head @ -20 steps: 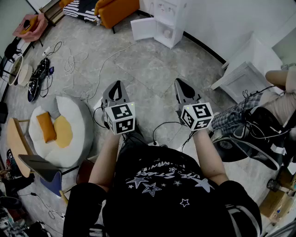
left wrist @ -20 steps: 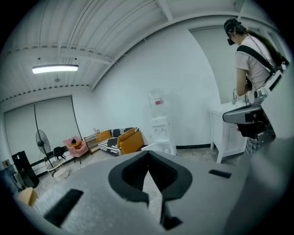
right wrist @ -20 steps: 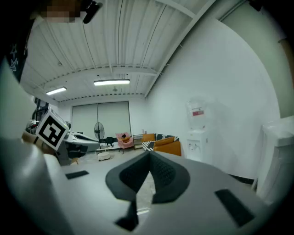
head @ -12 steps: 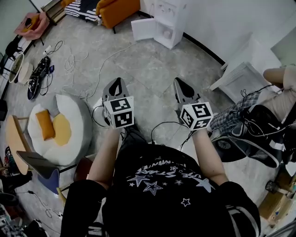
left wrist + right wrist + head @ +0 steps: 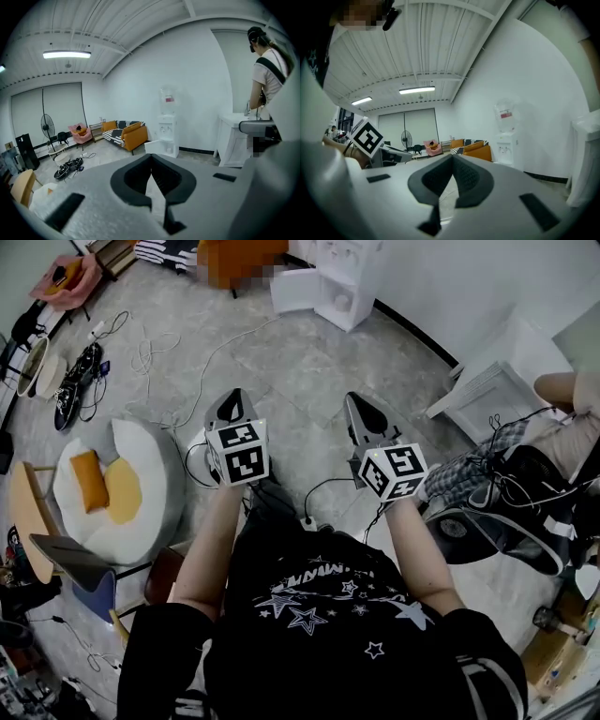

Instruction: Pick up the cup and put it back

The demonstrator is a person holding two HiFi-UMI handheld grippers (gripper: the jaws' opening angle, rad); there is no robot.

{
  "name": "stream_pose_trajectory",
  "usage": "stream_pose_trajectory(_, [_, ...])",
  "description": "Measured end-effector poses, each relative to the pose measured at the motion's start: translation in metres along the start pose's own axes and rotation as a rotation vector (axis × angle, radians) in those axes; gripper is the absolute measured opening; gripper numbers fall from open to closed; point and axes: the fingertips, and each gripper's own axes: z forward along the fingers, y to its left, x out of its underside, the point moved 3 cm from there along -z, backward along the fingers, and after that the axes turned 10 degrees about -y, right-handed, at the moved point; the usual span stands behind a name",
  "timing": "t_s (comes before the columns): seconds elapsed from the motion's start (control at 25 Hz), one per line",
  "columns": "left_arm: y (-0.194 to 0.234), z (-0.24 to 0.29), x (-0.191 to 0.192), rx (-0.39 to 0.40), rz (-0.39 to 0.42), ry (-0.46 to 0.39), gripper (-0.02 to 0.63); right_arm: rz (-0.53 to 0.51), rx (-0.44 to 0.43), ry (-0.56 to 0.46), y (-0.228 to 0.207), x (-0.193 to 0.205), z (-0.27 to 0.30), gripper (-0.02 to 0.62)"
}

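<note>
Grey floor (image 5: pixel 300 362) under two closed grippers: left gripper (image 5: pixel 234 399), right gripper (image 5: pixel 356 404).

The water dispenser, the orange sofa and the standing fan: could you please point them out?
water dispenser (image 5: pixel 167 131), left gripper view, on its white body.
orange sofa (image 5: pixel 135 136), left gripper view, on its near end.
standing fan (image 5: pixel 47 125), left gripper view, on its round head.

No readable text, shirt lettering (image 5: pixel 323 570) too blurred
</note>
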Motion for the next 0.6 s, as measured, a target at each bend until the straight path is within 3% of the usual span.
stream_pose_trajectory(0.2, [0.015, 0.049, 0.006, 0.046, 0.051, 0.011, 0.011, 0.036, 0.045, 0.031, -0.026, 0.022, 0.041, 0.008])
stream_pose_trajectory(0.44, [0.041, 0.172, -0.003, 0.112, 0.097, -0.033, 0.011, 0.035, 0.129, 0.053, -0.089, 0.056, 0.139, 0.008])
stream_pose_trajectory(0.6, [0.067, 0.258, -0.028, 0.197, 0.137, -0.122, 0.011, 0.026, 0.188, 0.059, -0.129, 0.075, 0.221, 0.111])
